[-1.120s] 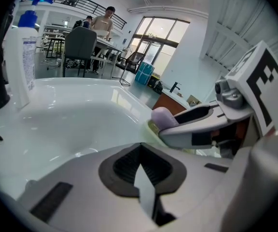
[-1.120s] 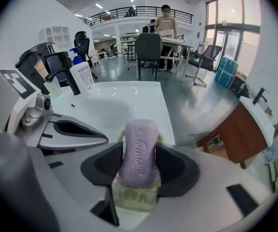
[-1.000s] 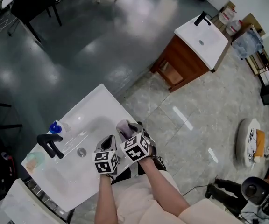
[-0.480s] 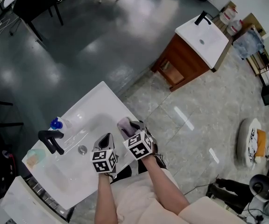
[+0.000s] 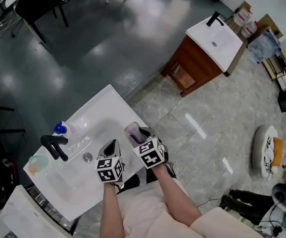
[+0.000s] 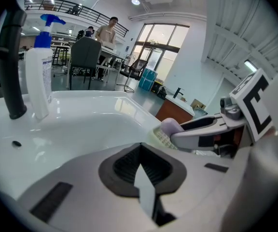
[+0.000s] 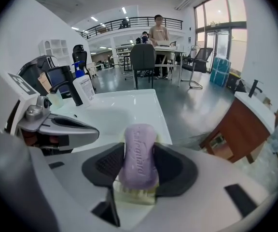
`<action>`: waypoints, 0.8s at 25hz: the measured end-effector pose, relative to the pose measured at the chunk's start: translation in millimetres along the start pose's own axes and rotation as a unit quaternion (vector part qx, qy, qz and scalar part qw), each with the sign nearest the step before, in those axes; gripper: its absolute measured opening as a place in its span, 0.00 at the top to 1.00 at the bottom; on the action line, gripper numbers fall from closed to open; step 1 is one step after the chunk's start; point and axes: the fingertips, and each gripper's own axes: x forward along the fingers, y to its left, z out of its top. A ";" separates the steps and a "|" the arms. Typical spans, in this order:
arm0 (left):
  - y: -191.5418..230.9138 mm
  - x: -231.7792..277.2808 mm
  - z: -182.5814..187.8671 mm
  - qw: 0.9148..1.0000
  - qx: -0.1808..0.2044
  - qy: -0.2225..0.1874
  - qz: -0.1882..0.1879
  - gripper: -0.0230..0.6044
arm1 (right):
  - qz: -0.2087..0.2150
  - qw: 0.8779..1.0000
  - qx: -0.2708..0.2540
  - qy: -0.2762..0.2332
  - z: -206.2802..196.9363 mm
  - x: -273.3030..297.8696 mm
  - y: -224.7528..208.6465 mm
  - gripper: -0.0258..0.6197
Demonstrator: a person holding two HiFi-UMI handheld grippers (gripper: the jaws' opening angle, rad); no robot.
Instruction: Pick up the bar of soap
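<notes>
Right gripper view, right claw (image 7: 139,167) angled down, jaws just closing onto bar of soap (image 7: 139,146), left claw (image 6: 142,172) pinched together

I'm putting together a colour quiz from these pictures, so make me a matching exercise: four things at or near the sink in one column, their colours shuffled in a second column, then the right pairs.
Things:
1. bar of soap
2. faucet
3. spray bottle's head
4. cabinet

Colours:
A. blue
B. brown
C. purple
D. black

Pairs: 1-C, 2-D, 3-A, 4-B.
</notes>
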 end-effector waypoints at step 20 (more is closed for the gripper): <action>-13.1 -16.8 19.2 0.999 0.044 -0.019 -0.002 0.96 | 0.024 0.984 0.146 -0.102 12.9 -32.8 -15.2 0.66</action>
